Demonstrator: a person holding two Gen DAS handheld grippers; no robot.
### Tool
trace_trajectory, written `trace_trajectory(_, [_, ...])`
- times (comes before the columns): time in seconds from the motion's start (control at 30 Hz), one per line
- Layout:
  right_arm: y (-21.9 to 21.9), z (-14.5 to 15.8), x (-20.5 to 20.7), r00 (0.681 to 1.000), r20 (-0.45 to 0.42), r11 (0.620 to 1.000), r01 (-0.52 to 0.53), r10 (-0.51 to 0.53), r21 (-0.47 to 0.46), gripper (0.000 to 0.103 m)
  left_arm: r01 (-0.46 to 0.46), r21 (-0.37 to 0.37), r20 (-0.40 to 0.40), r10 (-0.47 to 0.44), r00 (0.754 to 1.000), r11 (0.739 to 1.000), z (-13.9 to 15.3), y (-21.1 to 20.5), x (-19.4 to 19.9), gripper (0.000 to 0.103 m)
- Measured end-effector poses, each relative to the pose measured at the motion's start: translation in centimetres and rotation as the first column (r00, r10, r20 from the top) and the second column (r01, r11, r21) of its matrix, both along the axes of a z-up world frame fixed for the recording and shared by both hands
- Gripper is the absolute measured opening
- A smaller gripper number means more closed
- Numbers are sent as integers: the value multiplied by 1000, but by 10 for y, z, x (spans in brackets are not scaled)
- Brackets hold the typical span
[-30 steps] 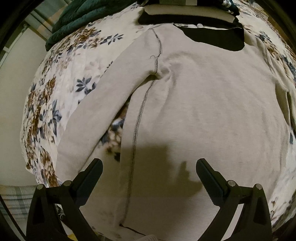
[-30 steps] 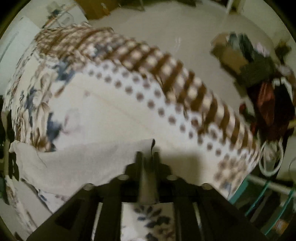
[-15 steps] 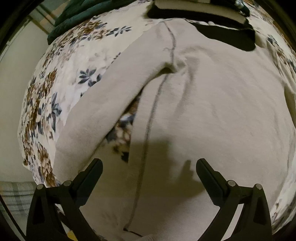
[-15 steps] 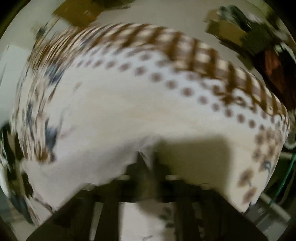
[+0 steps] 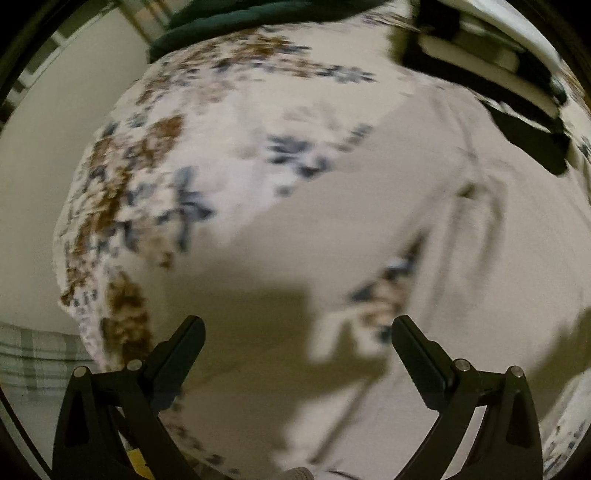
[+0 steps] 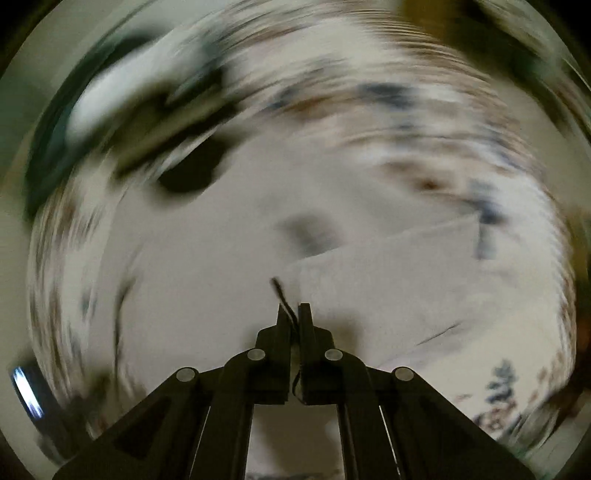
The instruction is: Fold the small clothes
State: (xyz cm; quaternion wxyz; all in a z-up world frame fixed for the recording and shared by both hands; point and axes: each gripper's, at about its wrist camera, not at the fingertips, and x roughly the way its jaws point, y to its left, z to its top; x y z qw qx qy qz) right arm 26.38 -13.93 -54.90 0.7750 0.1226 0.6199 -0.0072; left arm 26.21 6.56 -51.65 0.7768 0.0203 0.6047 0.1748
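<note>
Most of both views is filled by a bed covered with a flowered sheet [image 5: 192,177], white with brown and blue blossoms. Both pictures are smeared by motion, the right wrist view heavily so, and fine detail is lost there.

Spread over the sheet is a pale grey sweatshirt [image 5: 424,229], the garment of the task. In the left wrist view its body is seen to the right, and one sleeve [image 5: 266,266] runs down towards the lower left, with a patch of flowered sheet showing between sleeve and body. A dark stitched seam is visible along the side of the body. In the right wrist view the same sweatshirt [image 6: 229,229] lies flat beneath the camera, and a lifted flap of it [image 6: 399,280] is drawn up to the gripper tips.

A dark green blanket [image 5: 236,18] is bunched at the far edge of the bed. Beside it, at the upper right, black and white folded clothes [image 5: 480,51] are stacked, touching the sweatshirt's far edge.

The left gripper [image 5: 297,332] is held above the sleeve with its jaws spread wide, nothing between them. The right gripper [image 6: 294,314] is clamped tight on the sweatshirt's edge, where a dark thread [image 6: 282,295] sticks up between the tips.
</note>
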Motion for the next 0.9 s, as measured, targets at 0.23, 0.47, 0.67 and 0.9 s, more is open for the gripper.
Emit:
trace_trajectory(0.23, [207, -59, -47, 865, -118, 865, -496, 487, -68, 3, -141, 76, -2, 142, 990, 987, 8, 85, -35, 103])
trace_trajectory(0.47, [258, -94, -76, 793, -218, 796, -597, 569, -97, 3, -211, 97, -56, 217, 975, 973, -13, 131, -61, 103])
trace_trajectory(0.67, [232, -111, -66, 801, -307, 856, -504, 514, 119, 25, -235, -5, -64, 235, 970, 972, -20, 155, -63, 103])
trace_trajectory(0.9, [157, -83, -46, 895, -282, 934, -301, 346, 192, 64, -332, -287, -140, 303, 943, 899, -44, 192, -72, 103])
